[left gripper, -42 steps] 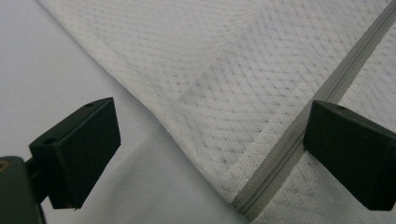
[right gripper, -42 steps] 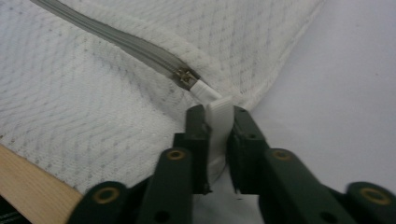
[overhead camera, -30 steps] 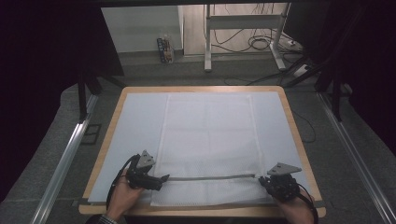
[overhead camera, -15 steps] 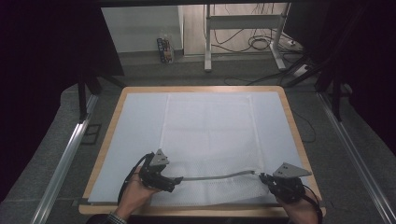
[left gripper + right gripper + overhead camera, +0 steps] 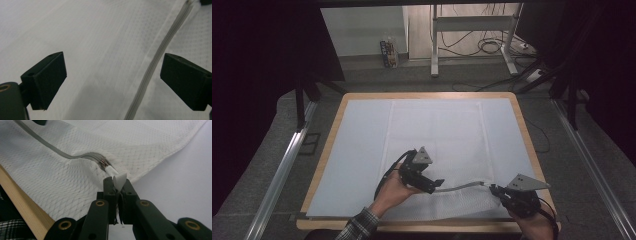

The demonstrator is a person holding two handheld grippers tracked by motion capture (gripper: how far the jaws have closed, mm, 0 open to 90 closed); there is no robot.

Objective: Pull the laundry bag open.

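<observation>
A white mesh cloth [image 5: 437, 135] lies flat on the white-topped table [image 5: 362, 150]. A grey zipper [image 5: 462, 186] runs along its near part. My left gripper [image 5: 439, 184] hangs over the zipper's left end, near the table's middle front. In the left gripper view it [image 5: 112, 75] is open, its fingers [image 5: 45, 80] wide apart over the mesh [image 5: 100, 37], with the zipper [image 5: 155, 62] passing close to the right jaw, untouched. My right gripper [image 5: 117, 182] is shut on the white tab [image 5: 120, 178] at the zipper's right end [image 5: 103, 165], and it [image 5: 494, 190] rests low at the front right.
The table's wooden rim [image 5: 324, 165] frames the white top. Metal rails [image 5: 282, 170] run along both sides. A metal stand [image 5: 434, 40] and cables [image 5: 492, 47] sit on the floor behind. A plaid sleeve [image 5: 357, 225] comes in at the bottom.
The left gripper has moved right and a little up along the zipper, toward the right gripper. The visible zipper stretch between them is shorter and bowed. The right gripper has stayed put.
</observation>
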